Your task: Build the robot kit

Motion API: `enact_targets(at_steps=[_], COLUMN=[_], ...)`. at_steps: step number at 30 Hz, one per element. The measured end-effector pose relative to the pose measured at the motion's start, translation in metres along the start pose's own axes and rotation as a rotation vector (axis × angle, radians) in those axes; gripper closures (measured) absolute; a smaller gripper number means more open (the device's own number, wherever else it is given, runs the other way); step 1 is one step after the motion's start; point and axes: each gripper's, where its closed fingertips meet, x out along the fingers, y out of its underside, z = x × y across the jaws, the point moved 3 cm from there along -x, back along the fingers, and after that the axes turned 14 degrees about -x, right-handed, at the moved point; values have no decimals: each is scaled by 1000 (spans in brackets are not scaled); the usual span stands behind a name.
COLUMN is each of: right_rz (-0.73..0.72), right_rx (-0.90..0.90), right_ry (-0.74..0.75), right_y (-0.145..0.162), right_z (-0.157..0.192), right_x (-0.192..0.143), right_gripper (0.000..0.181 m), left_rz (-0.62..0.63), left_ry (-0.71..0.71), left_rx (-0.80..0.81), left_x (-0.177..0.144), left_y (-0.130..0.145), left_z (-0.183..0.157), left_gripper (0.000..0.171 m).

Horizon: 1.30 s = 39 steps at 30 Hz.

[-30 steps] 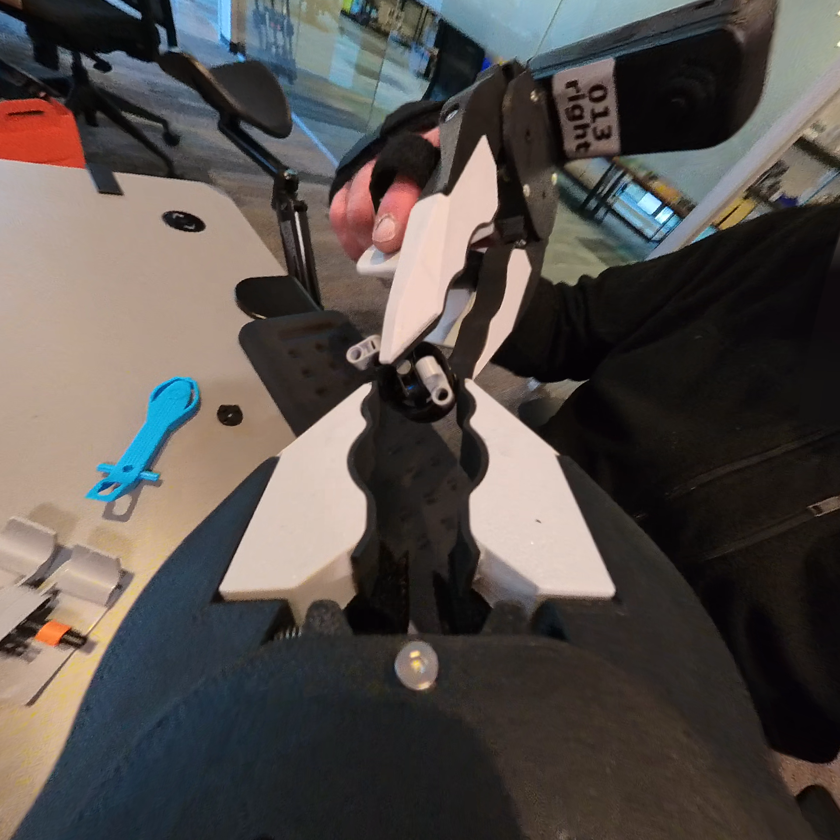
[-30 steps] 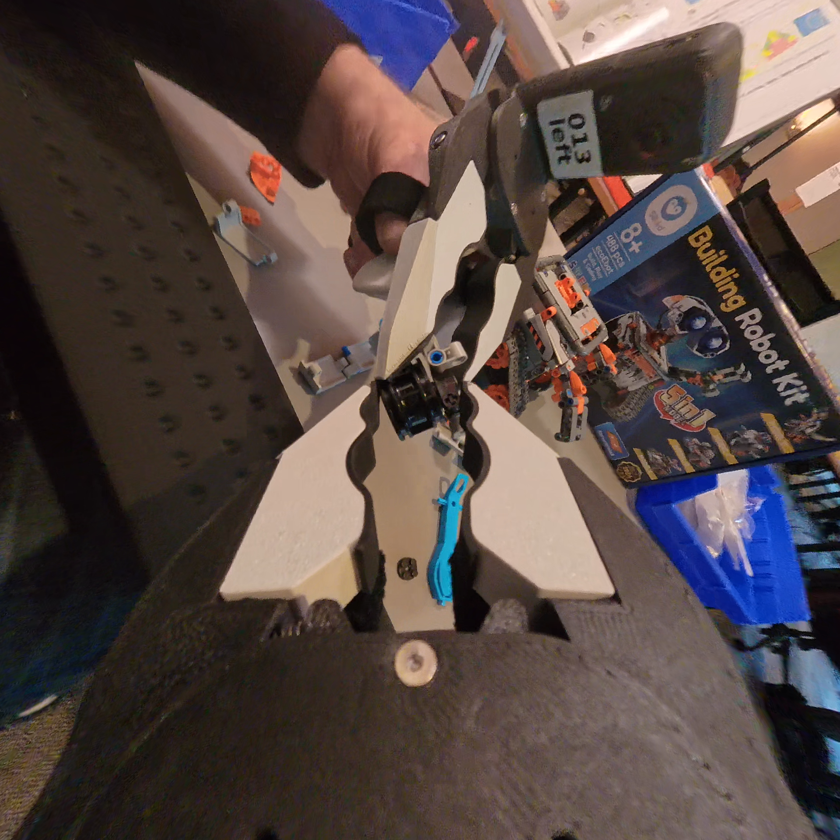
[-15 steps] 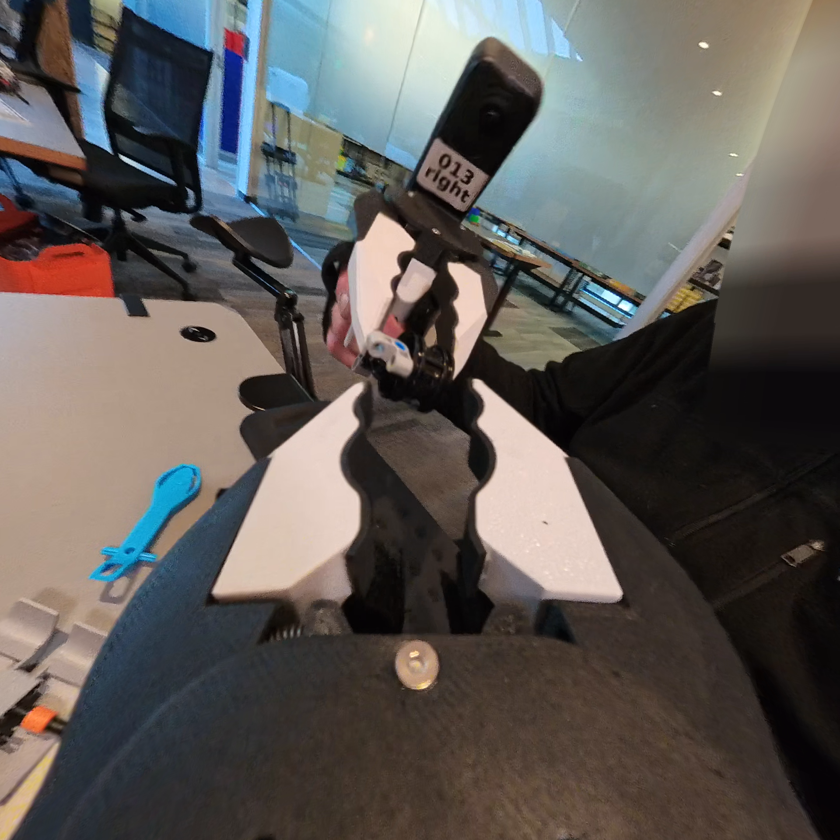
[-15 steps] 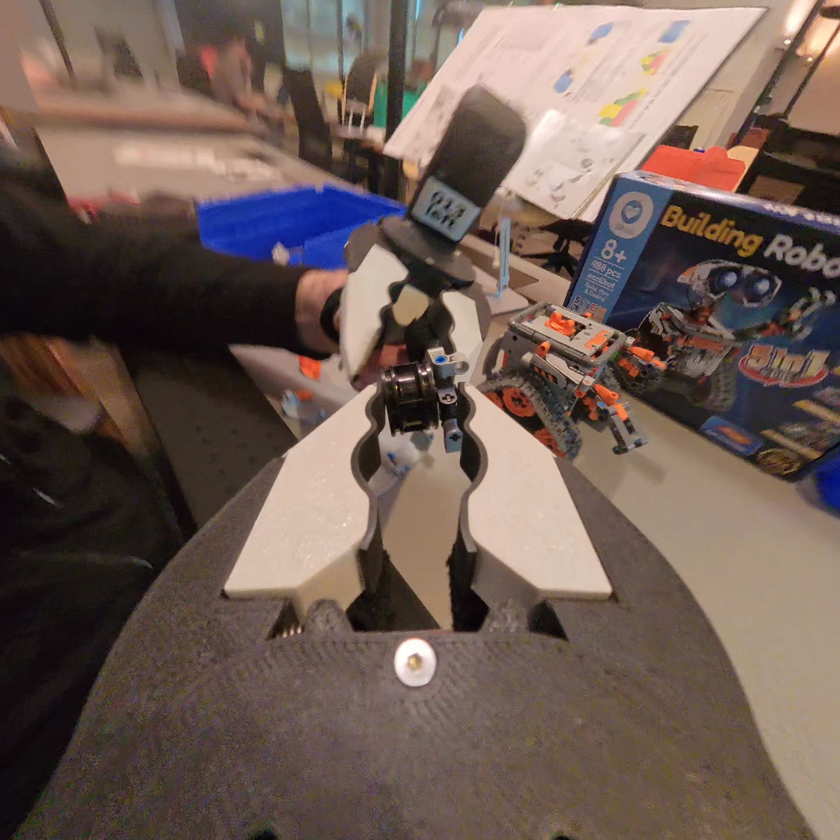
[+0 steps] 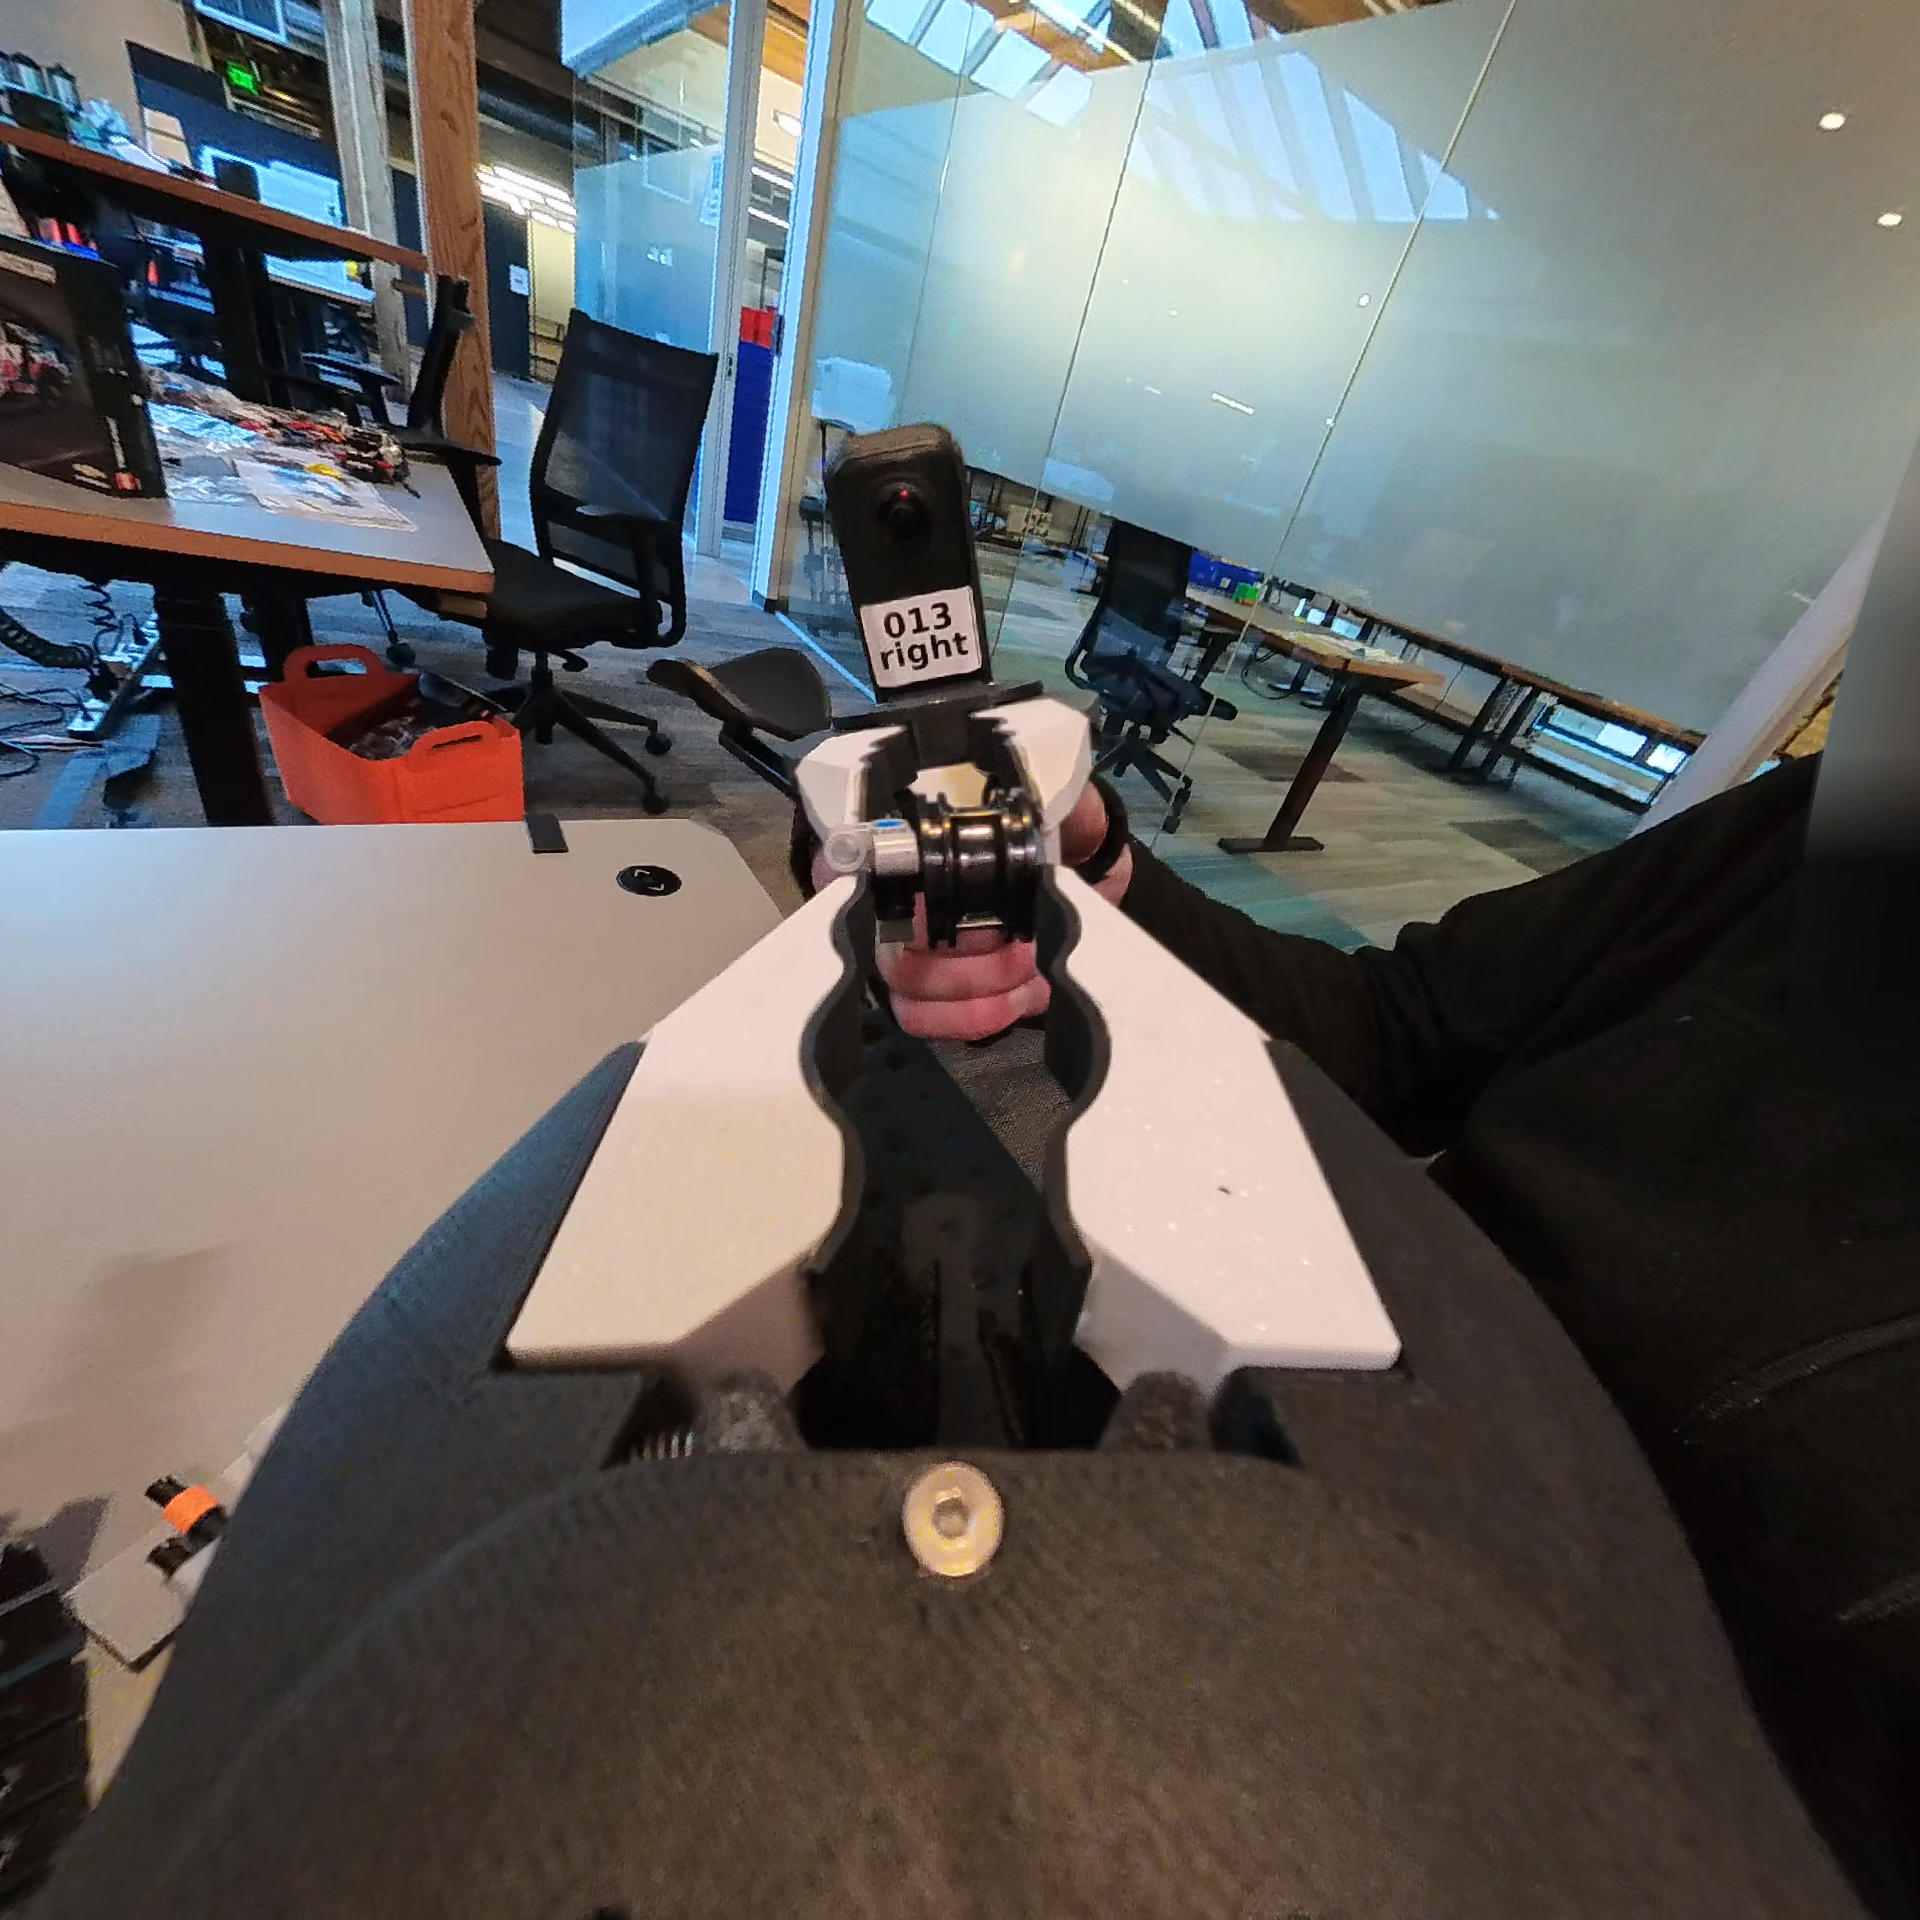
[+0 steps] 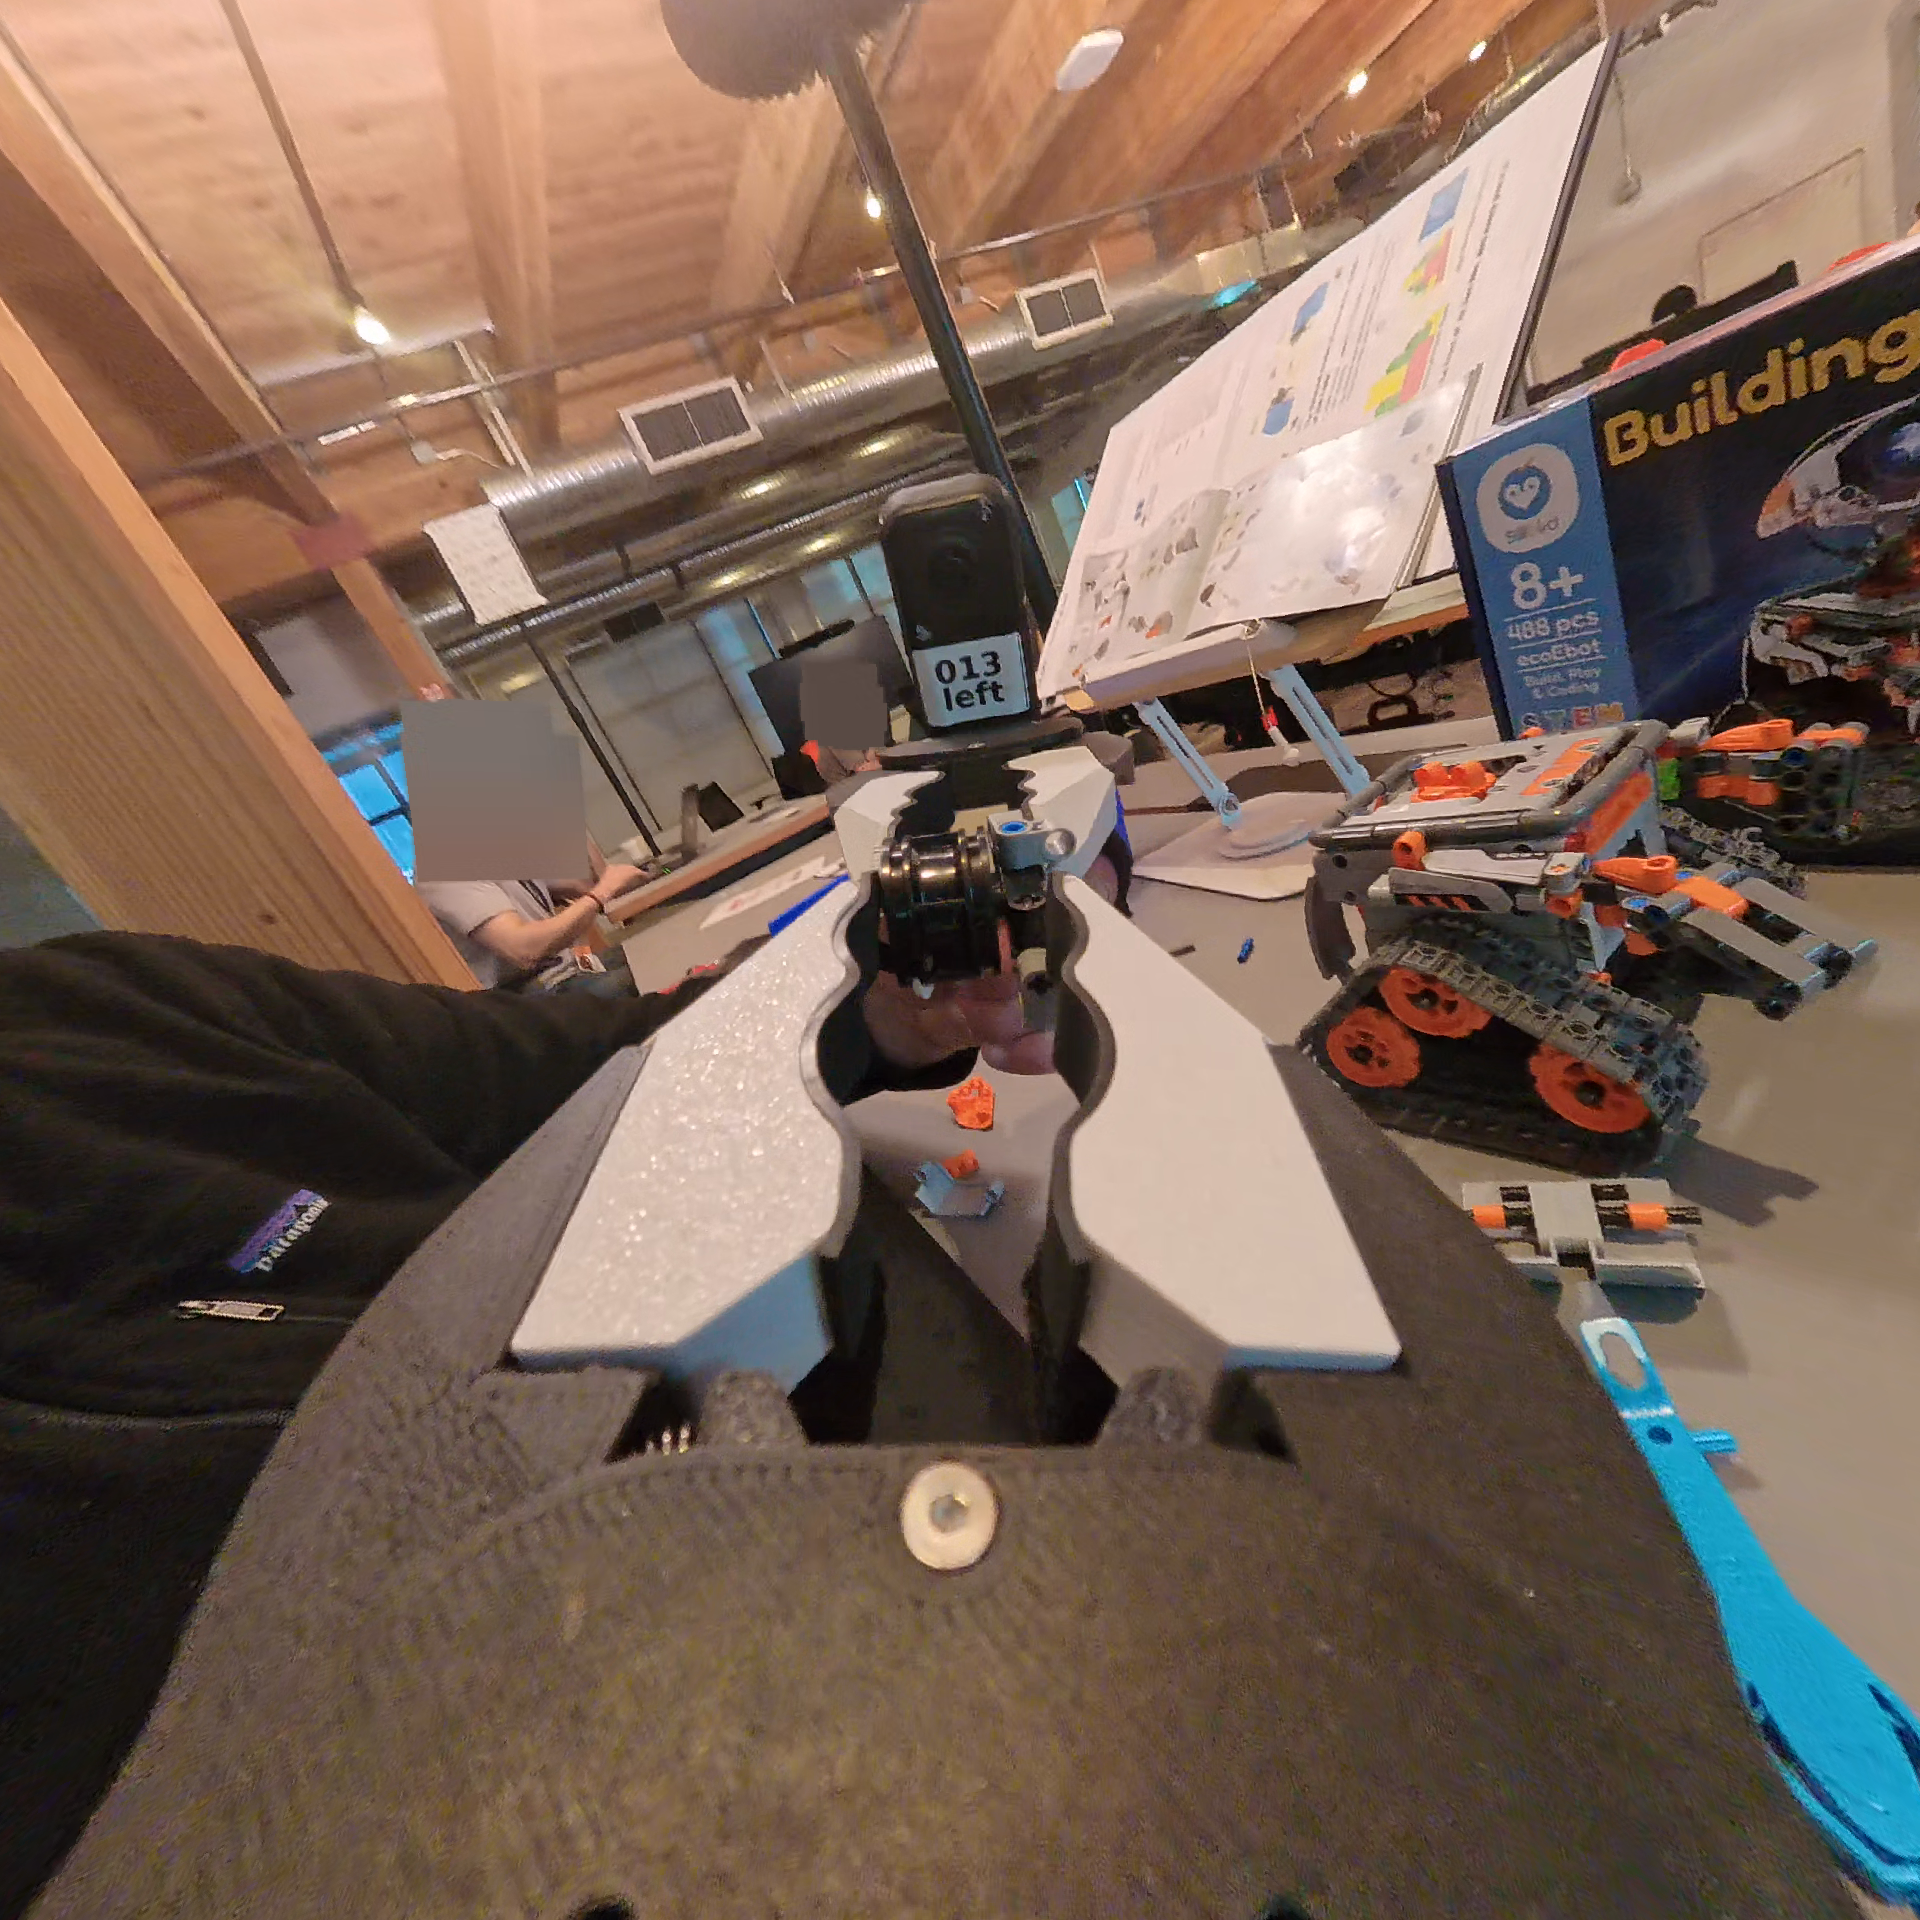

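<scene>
Two tools tip to tip, each pinching black wheel piece (image 5: 961,862); tracked model (image 6: 1538,966), blue lever (image 6: 1787,1621) on table (image 6: 1818,1340).

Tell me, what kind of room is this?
Probably a shared office or workshop where people build toy robots. There are office chairs and desks beside glass walls, plus a toy robot and its kit box on the table.
</scene>
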Motion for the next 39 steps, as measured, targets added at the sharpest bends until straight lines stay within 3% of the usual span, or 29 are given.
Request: enact_targets(at_steps=[5, 7, 15, 17, 25, 30, 39], right_rz=[62, 107, 237, 273, 577, 607, 343], right_rx=[-54, -114, -504, -592, -950, -896, -510], right_ry=[-5, 7, 143, 182, 292, 244, 62], right_y=[6, 10, 2, 0, 2, 4, -1], right_z=[4, 8, 16, 17, 23, 23, 22], right_x=[3, 7, 4, 2, 7, 11, 6], right_gripper=[145, 152, 154, 154, 154, 154, 154], left_rz=[-15, -24, 32, 45, 118, 138, 50], left_ry=[24, 50, 3, -37, -110, -119, -19], left_rx=[-5, 12, 171, 196, 304, 351, 259], left_x=[-3, -3, -4, -4, -2, 2, -3], left_y=[-2, -3, 0, 0, 3, 7, -4], left_z=[-1, -5, -10, -7, -8, -12, -20], left_gripper=[144, 144, 141, 133, 127, 139, 140])
